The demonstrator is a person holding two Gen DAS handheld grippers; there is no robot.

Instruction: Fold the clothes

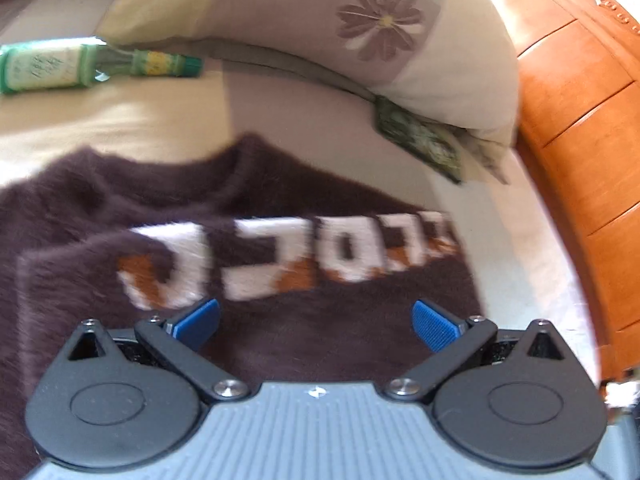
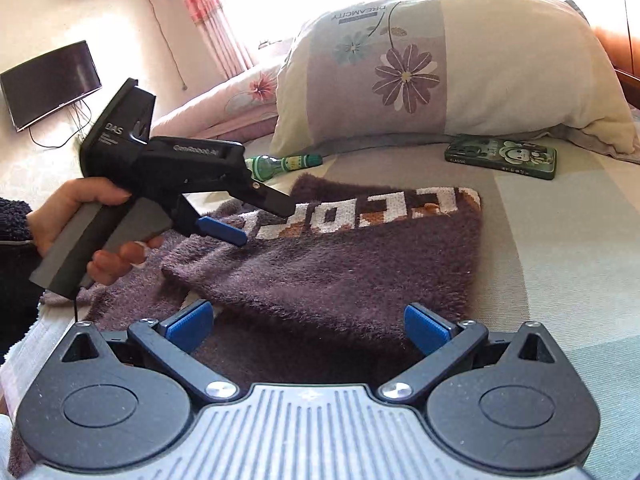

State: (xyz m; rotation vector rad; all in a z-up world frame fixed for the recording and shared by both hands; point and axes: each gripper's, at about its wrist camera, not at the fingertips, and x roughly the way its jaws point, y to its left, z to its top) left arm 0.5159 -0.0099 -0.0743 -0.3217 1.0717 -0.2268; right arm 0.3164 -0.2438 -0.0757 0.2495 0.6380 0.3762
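Note:
A fuzzy dark purple sweater with white and orange letters lies on the bed, partly folded, its right edge straight. In the left wrist view the sweater fills the lower frame, blurred by motion. My left gripper is open just above the cloth below the letters, with nothing between its blue pads. From the right wrist view, the left gripper hangs over the sweater's left part, held by a hand. My right gripper is open at the sweater's near edge, holding nothing.
A flowered pillow lies behind the sweater. A green phone case sits in front of it, and a green bottle lies to the left. An orange wooden headboard bounds the right side. A screen hangs on the far wall.

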